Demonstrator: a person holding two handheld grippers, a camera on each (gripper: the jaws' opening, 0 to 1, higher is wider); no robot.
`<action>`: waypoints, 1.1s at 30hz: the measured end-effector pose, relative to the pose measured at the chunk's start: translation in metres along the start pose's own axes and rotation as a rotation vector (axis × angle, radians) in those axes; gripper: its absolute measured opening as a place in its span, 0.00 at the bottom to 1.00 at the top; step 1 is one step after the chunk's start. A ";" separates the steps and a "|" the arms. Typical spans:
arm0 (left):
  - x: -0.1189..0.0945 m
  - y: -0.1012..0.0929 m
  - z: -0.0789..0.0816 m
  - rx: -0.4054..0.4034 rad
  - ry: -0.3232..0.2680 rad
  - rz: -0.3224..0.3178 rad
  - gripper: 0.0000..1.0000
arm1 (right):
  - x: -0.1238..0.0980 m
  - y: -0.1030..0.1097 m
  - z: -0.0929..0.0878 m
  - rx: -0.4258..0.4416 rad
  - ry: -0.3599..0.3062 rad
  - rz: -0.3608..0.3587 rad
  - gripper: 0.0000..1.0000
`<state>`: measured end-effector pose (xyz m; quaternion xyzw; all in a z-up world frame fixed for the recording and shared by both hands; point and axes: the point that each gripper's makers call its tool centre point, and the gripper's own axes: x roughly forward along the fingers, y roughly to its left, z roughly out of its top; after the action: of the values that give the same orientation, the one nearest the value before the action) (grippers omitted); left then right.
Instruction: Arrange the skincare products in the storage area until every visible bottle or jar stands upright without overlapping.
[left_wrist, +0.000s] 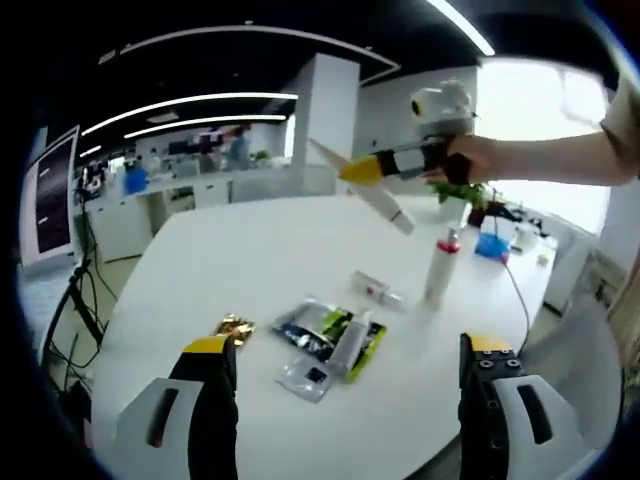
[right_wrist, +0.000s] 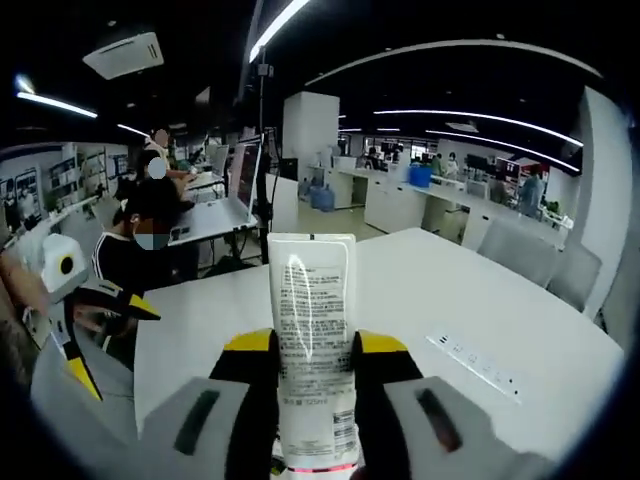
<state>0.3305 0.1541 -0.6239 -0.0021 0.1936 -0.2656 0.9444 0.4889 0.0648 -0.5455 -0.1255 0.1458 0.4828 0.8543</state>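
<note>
**Tube in the air, clutter waiting below**

Open-plan office space surrounds you, and the white desk in front of you carries the products. Your right hand-held gripper is clamped on a white tube, its jaws pressing both sides of the printed body near the lower end; in the left gripper view that same tube hangs tilted, well above the desk. Your left hand-held gripper hovers with its jaws apart and nothing between them, low over the near edge.

Below, one white bottle with a red collar already stands upright. A small clear bottle lies on its side just beside it. Nearer you, a silver tube lies across green-and-black sachets, overlapping them, and a gold wrapper sits apart to the left.

Watch these risks as you bring the tube down:

- It is held by its soft body, so squeezing harder may buckle it or let it slip through the jaws.
- Set down tilted, it will probably topple; which end is the cap I cannot tell.
- Placing it close to the standing bottle could knock that one over.
- Your left jaws hang near the sachet pile; a careless sweep could scatter it further.
</note>
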 end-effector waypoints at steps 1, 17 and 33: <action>0.000 -0.001 0.003 0.000 -0.004 -0.005 0.89 | -0.005 0.003 0.003 0.003 -0.013 0.006 0.27; 0.001 -0.045 0.045 0.008 -0.061 -0.152 0.89 | -0.057 0.041 0.007 0.063 -0.109 0.079 0.27; -0.015 -0.101 0.065 -0.008 -0.105 -0.430 0.85 | -0.092 0.117 0.025 0.271 -0.318 0.394 0.28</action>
<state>0.2922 0.0688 -0.5472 -0.0609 0.1403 -0.4596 0.8749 0.3465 0.0597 -0.4964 0.0980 0.0947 0.6293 0.7651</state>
